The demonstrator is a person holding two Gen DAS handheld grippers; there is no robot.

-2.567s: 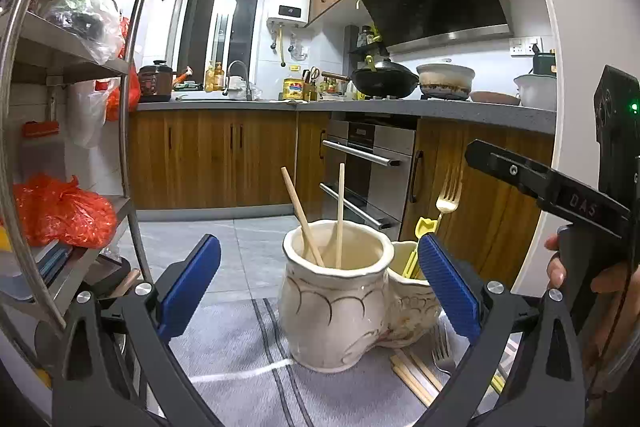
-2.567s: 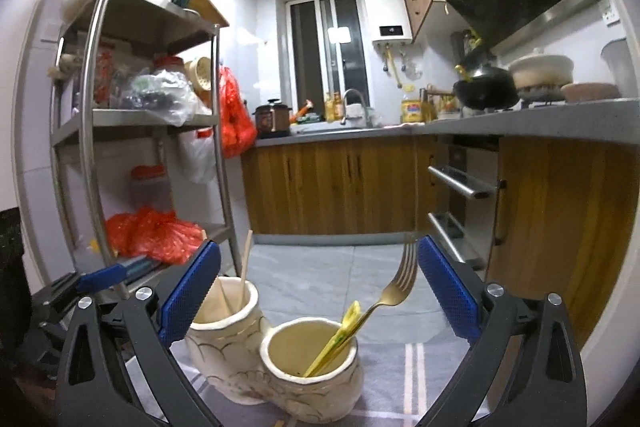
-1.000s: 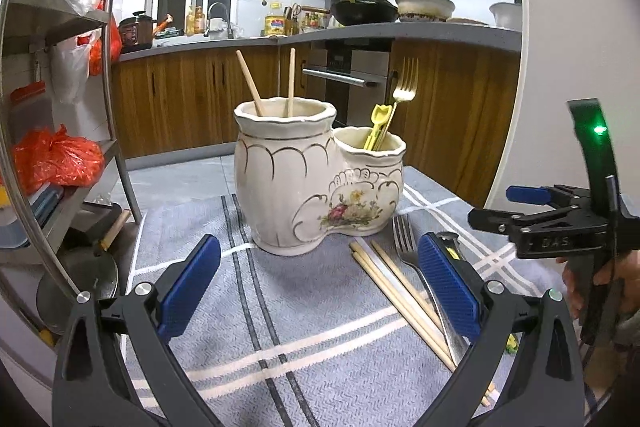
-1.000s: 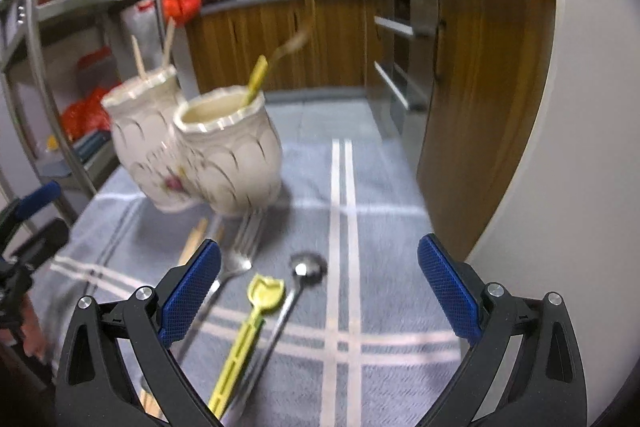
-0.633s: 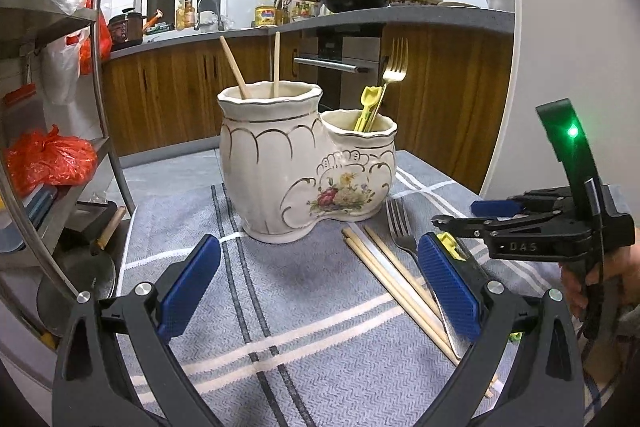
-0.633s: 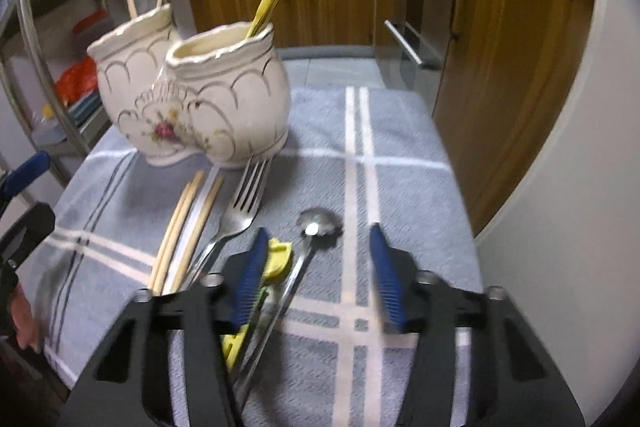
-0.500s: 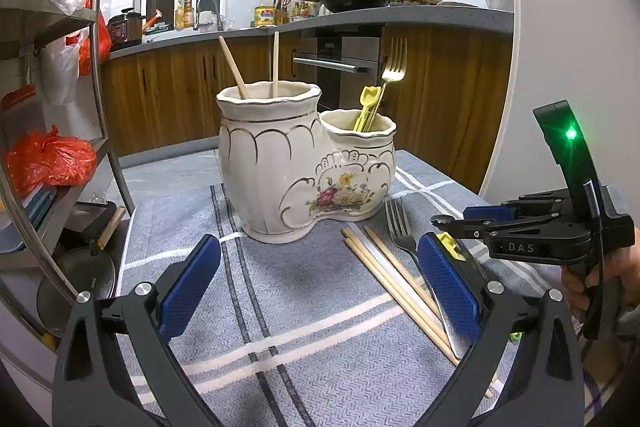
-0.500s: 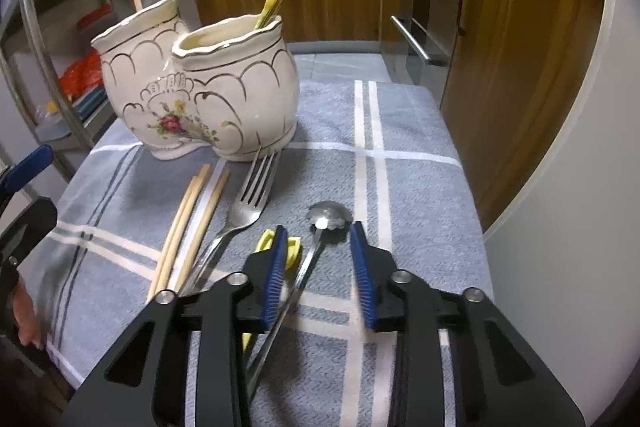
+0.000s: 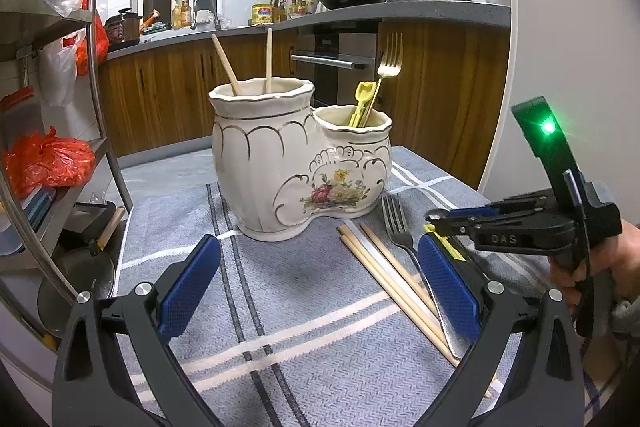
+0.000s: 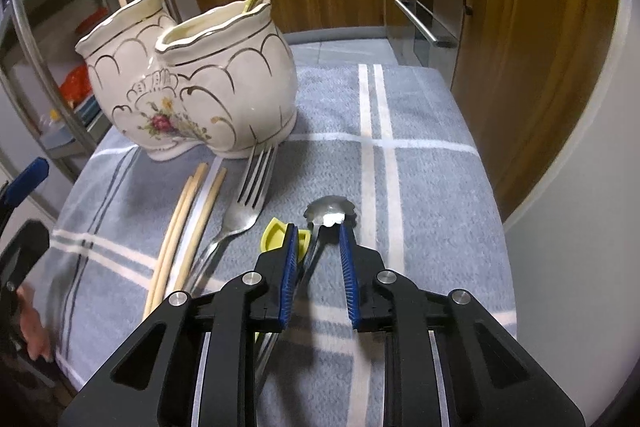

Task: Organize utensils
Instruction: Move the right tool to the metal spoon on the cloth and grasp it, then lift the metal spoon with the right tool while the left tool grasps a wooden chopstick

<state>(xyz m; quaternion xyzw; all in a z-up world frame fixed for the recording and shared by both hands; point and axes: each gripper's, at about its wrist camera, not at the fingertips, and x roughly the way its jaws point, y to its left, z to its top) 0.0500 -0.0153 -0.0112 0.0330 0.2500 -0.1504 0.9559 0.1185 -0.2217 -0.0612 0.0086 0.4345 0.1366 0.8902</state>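
A: Any writing to read here?

B: Only one bit. The right hand-held gripper point(image 9: 434, 217) carries raised letters on its black body that look like "DAS". The bottles on the far kitchen worktop are too small to read.

A: Go from the left, then.

B: The left hand-held gripper point(image 9: 318, 283) hovers with its blue pads spread wide and nothing between them. Beyond it stands the ceramic holder point(image 9: 300, 163), cream with gold scalloped lines and a painted flower spray, made as two joined pots. The taller left pot holds two wooden chopsticks point(image 9: 269, 59). The shorter right pot holds a gold fork point(image 9: 386, 67) and a yellow plastic utensil point(image 9: 362, 99).

A: And what lies loose?

B: All of it on the grey-blue cloth point(image 10: 420, 115) with white stripes that covers the counter. First three loose chopsticks point(image 10: 188, 223) side by side, then a silver fork point(image 10: 250, 191) with its tines just short of the holder's base, then a yellow utensil point(image 10: 274, 233), then a steel spoon point(image 10: 330, 213) with a scalloped bowl.

A: The right hand-held gripper?

B: It points down over the spoon, its jaws closing. The spoon's handle runs between the pads, next to the left pad; a gap shows on the right side. The left finger lies over the yellow utensil. I can't tell whether the pads press on the handle.
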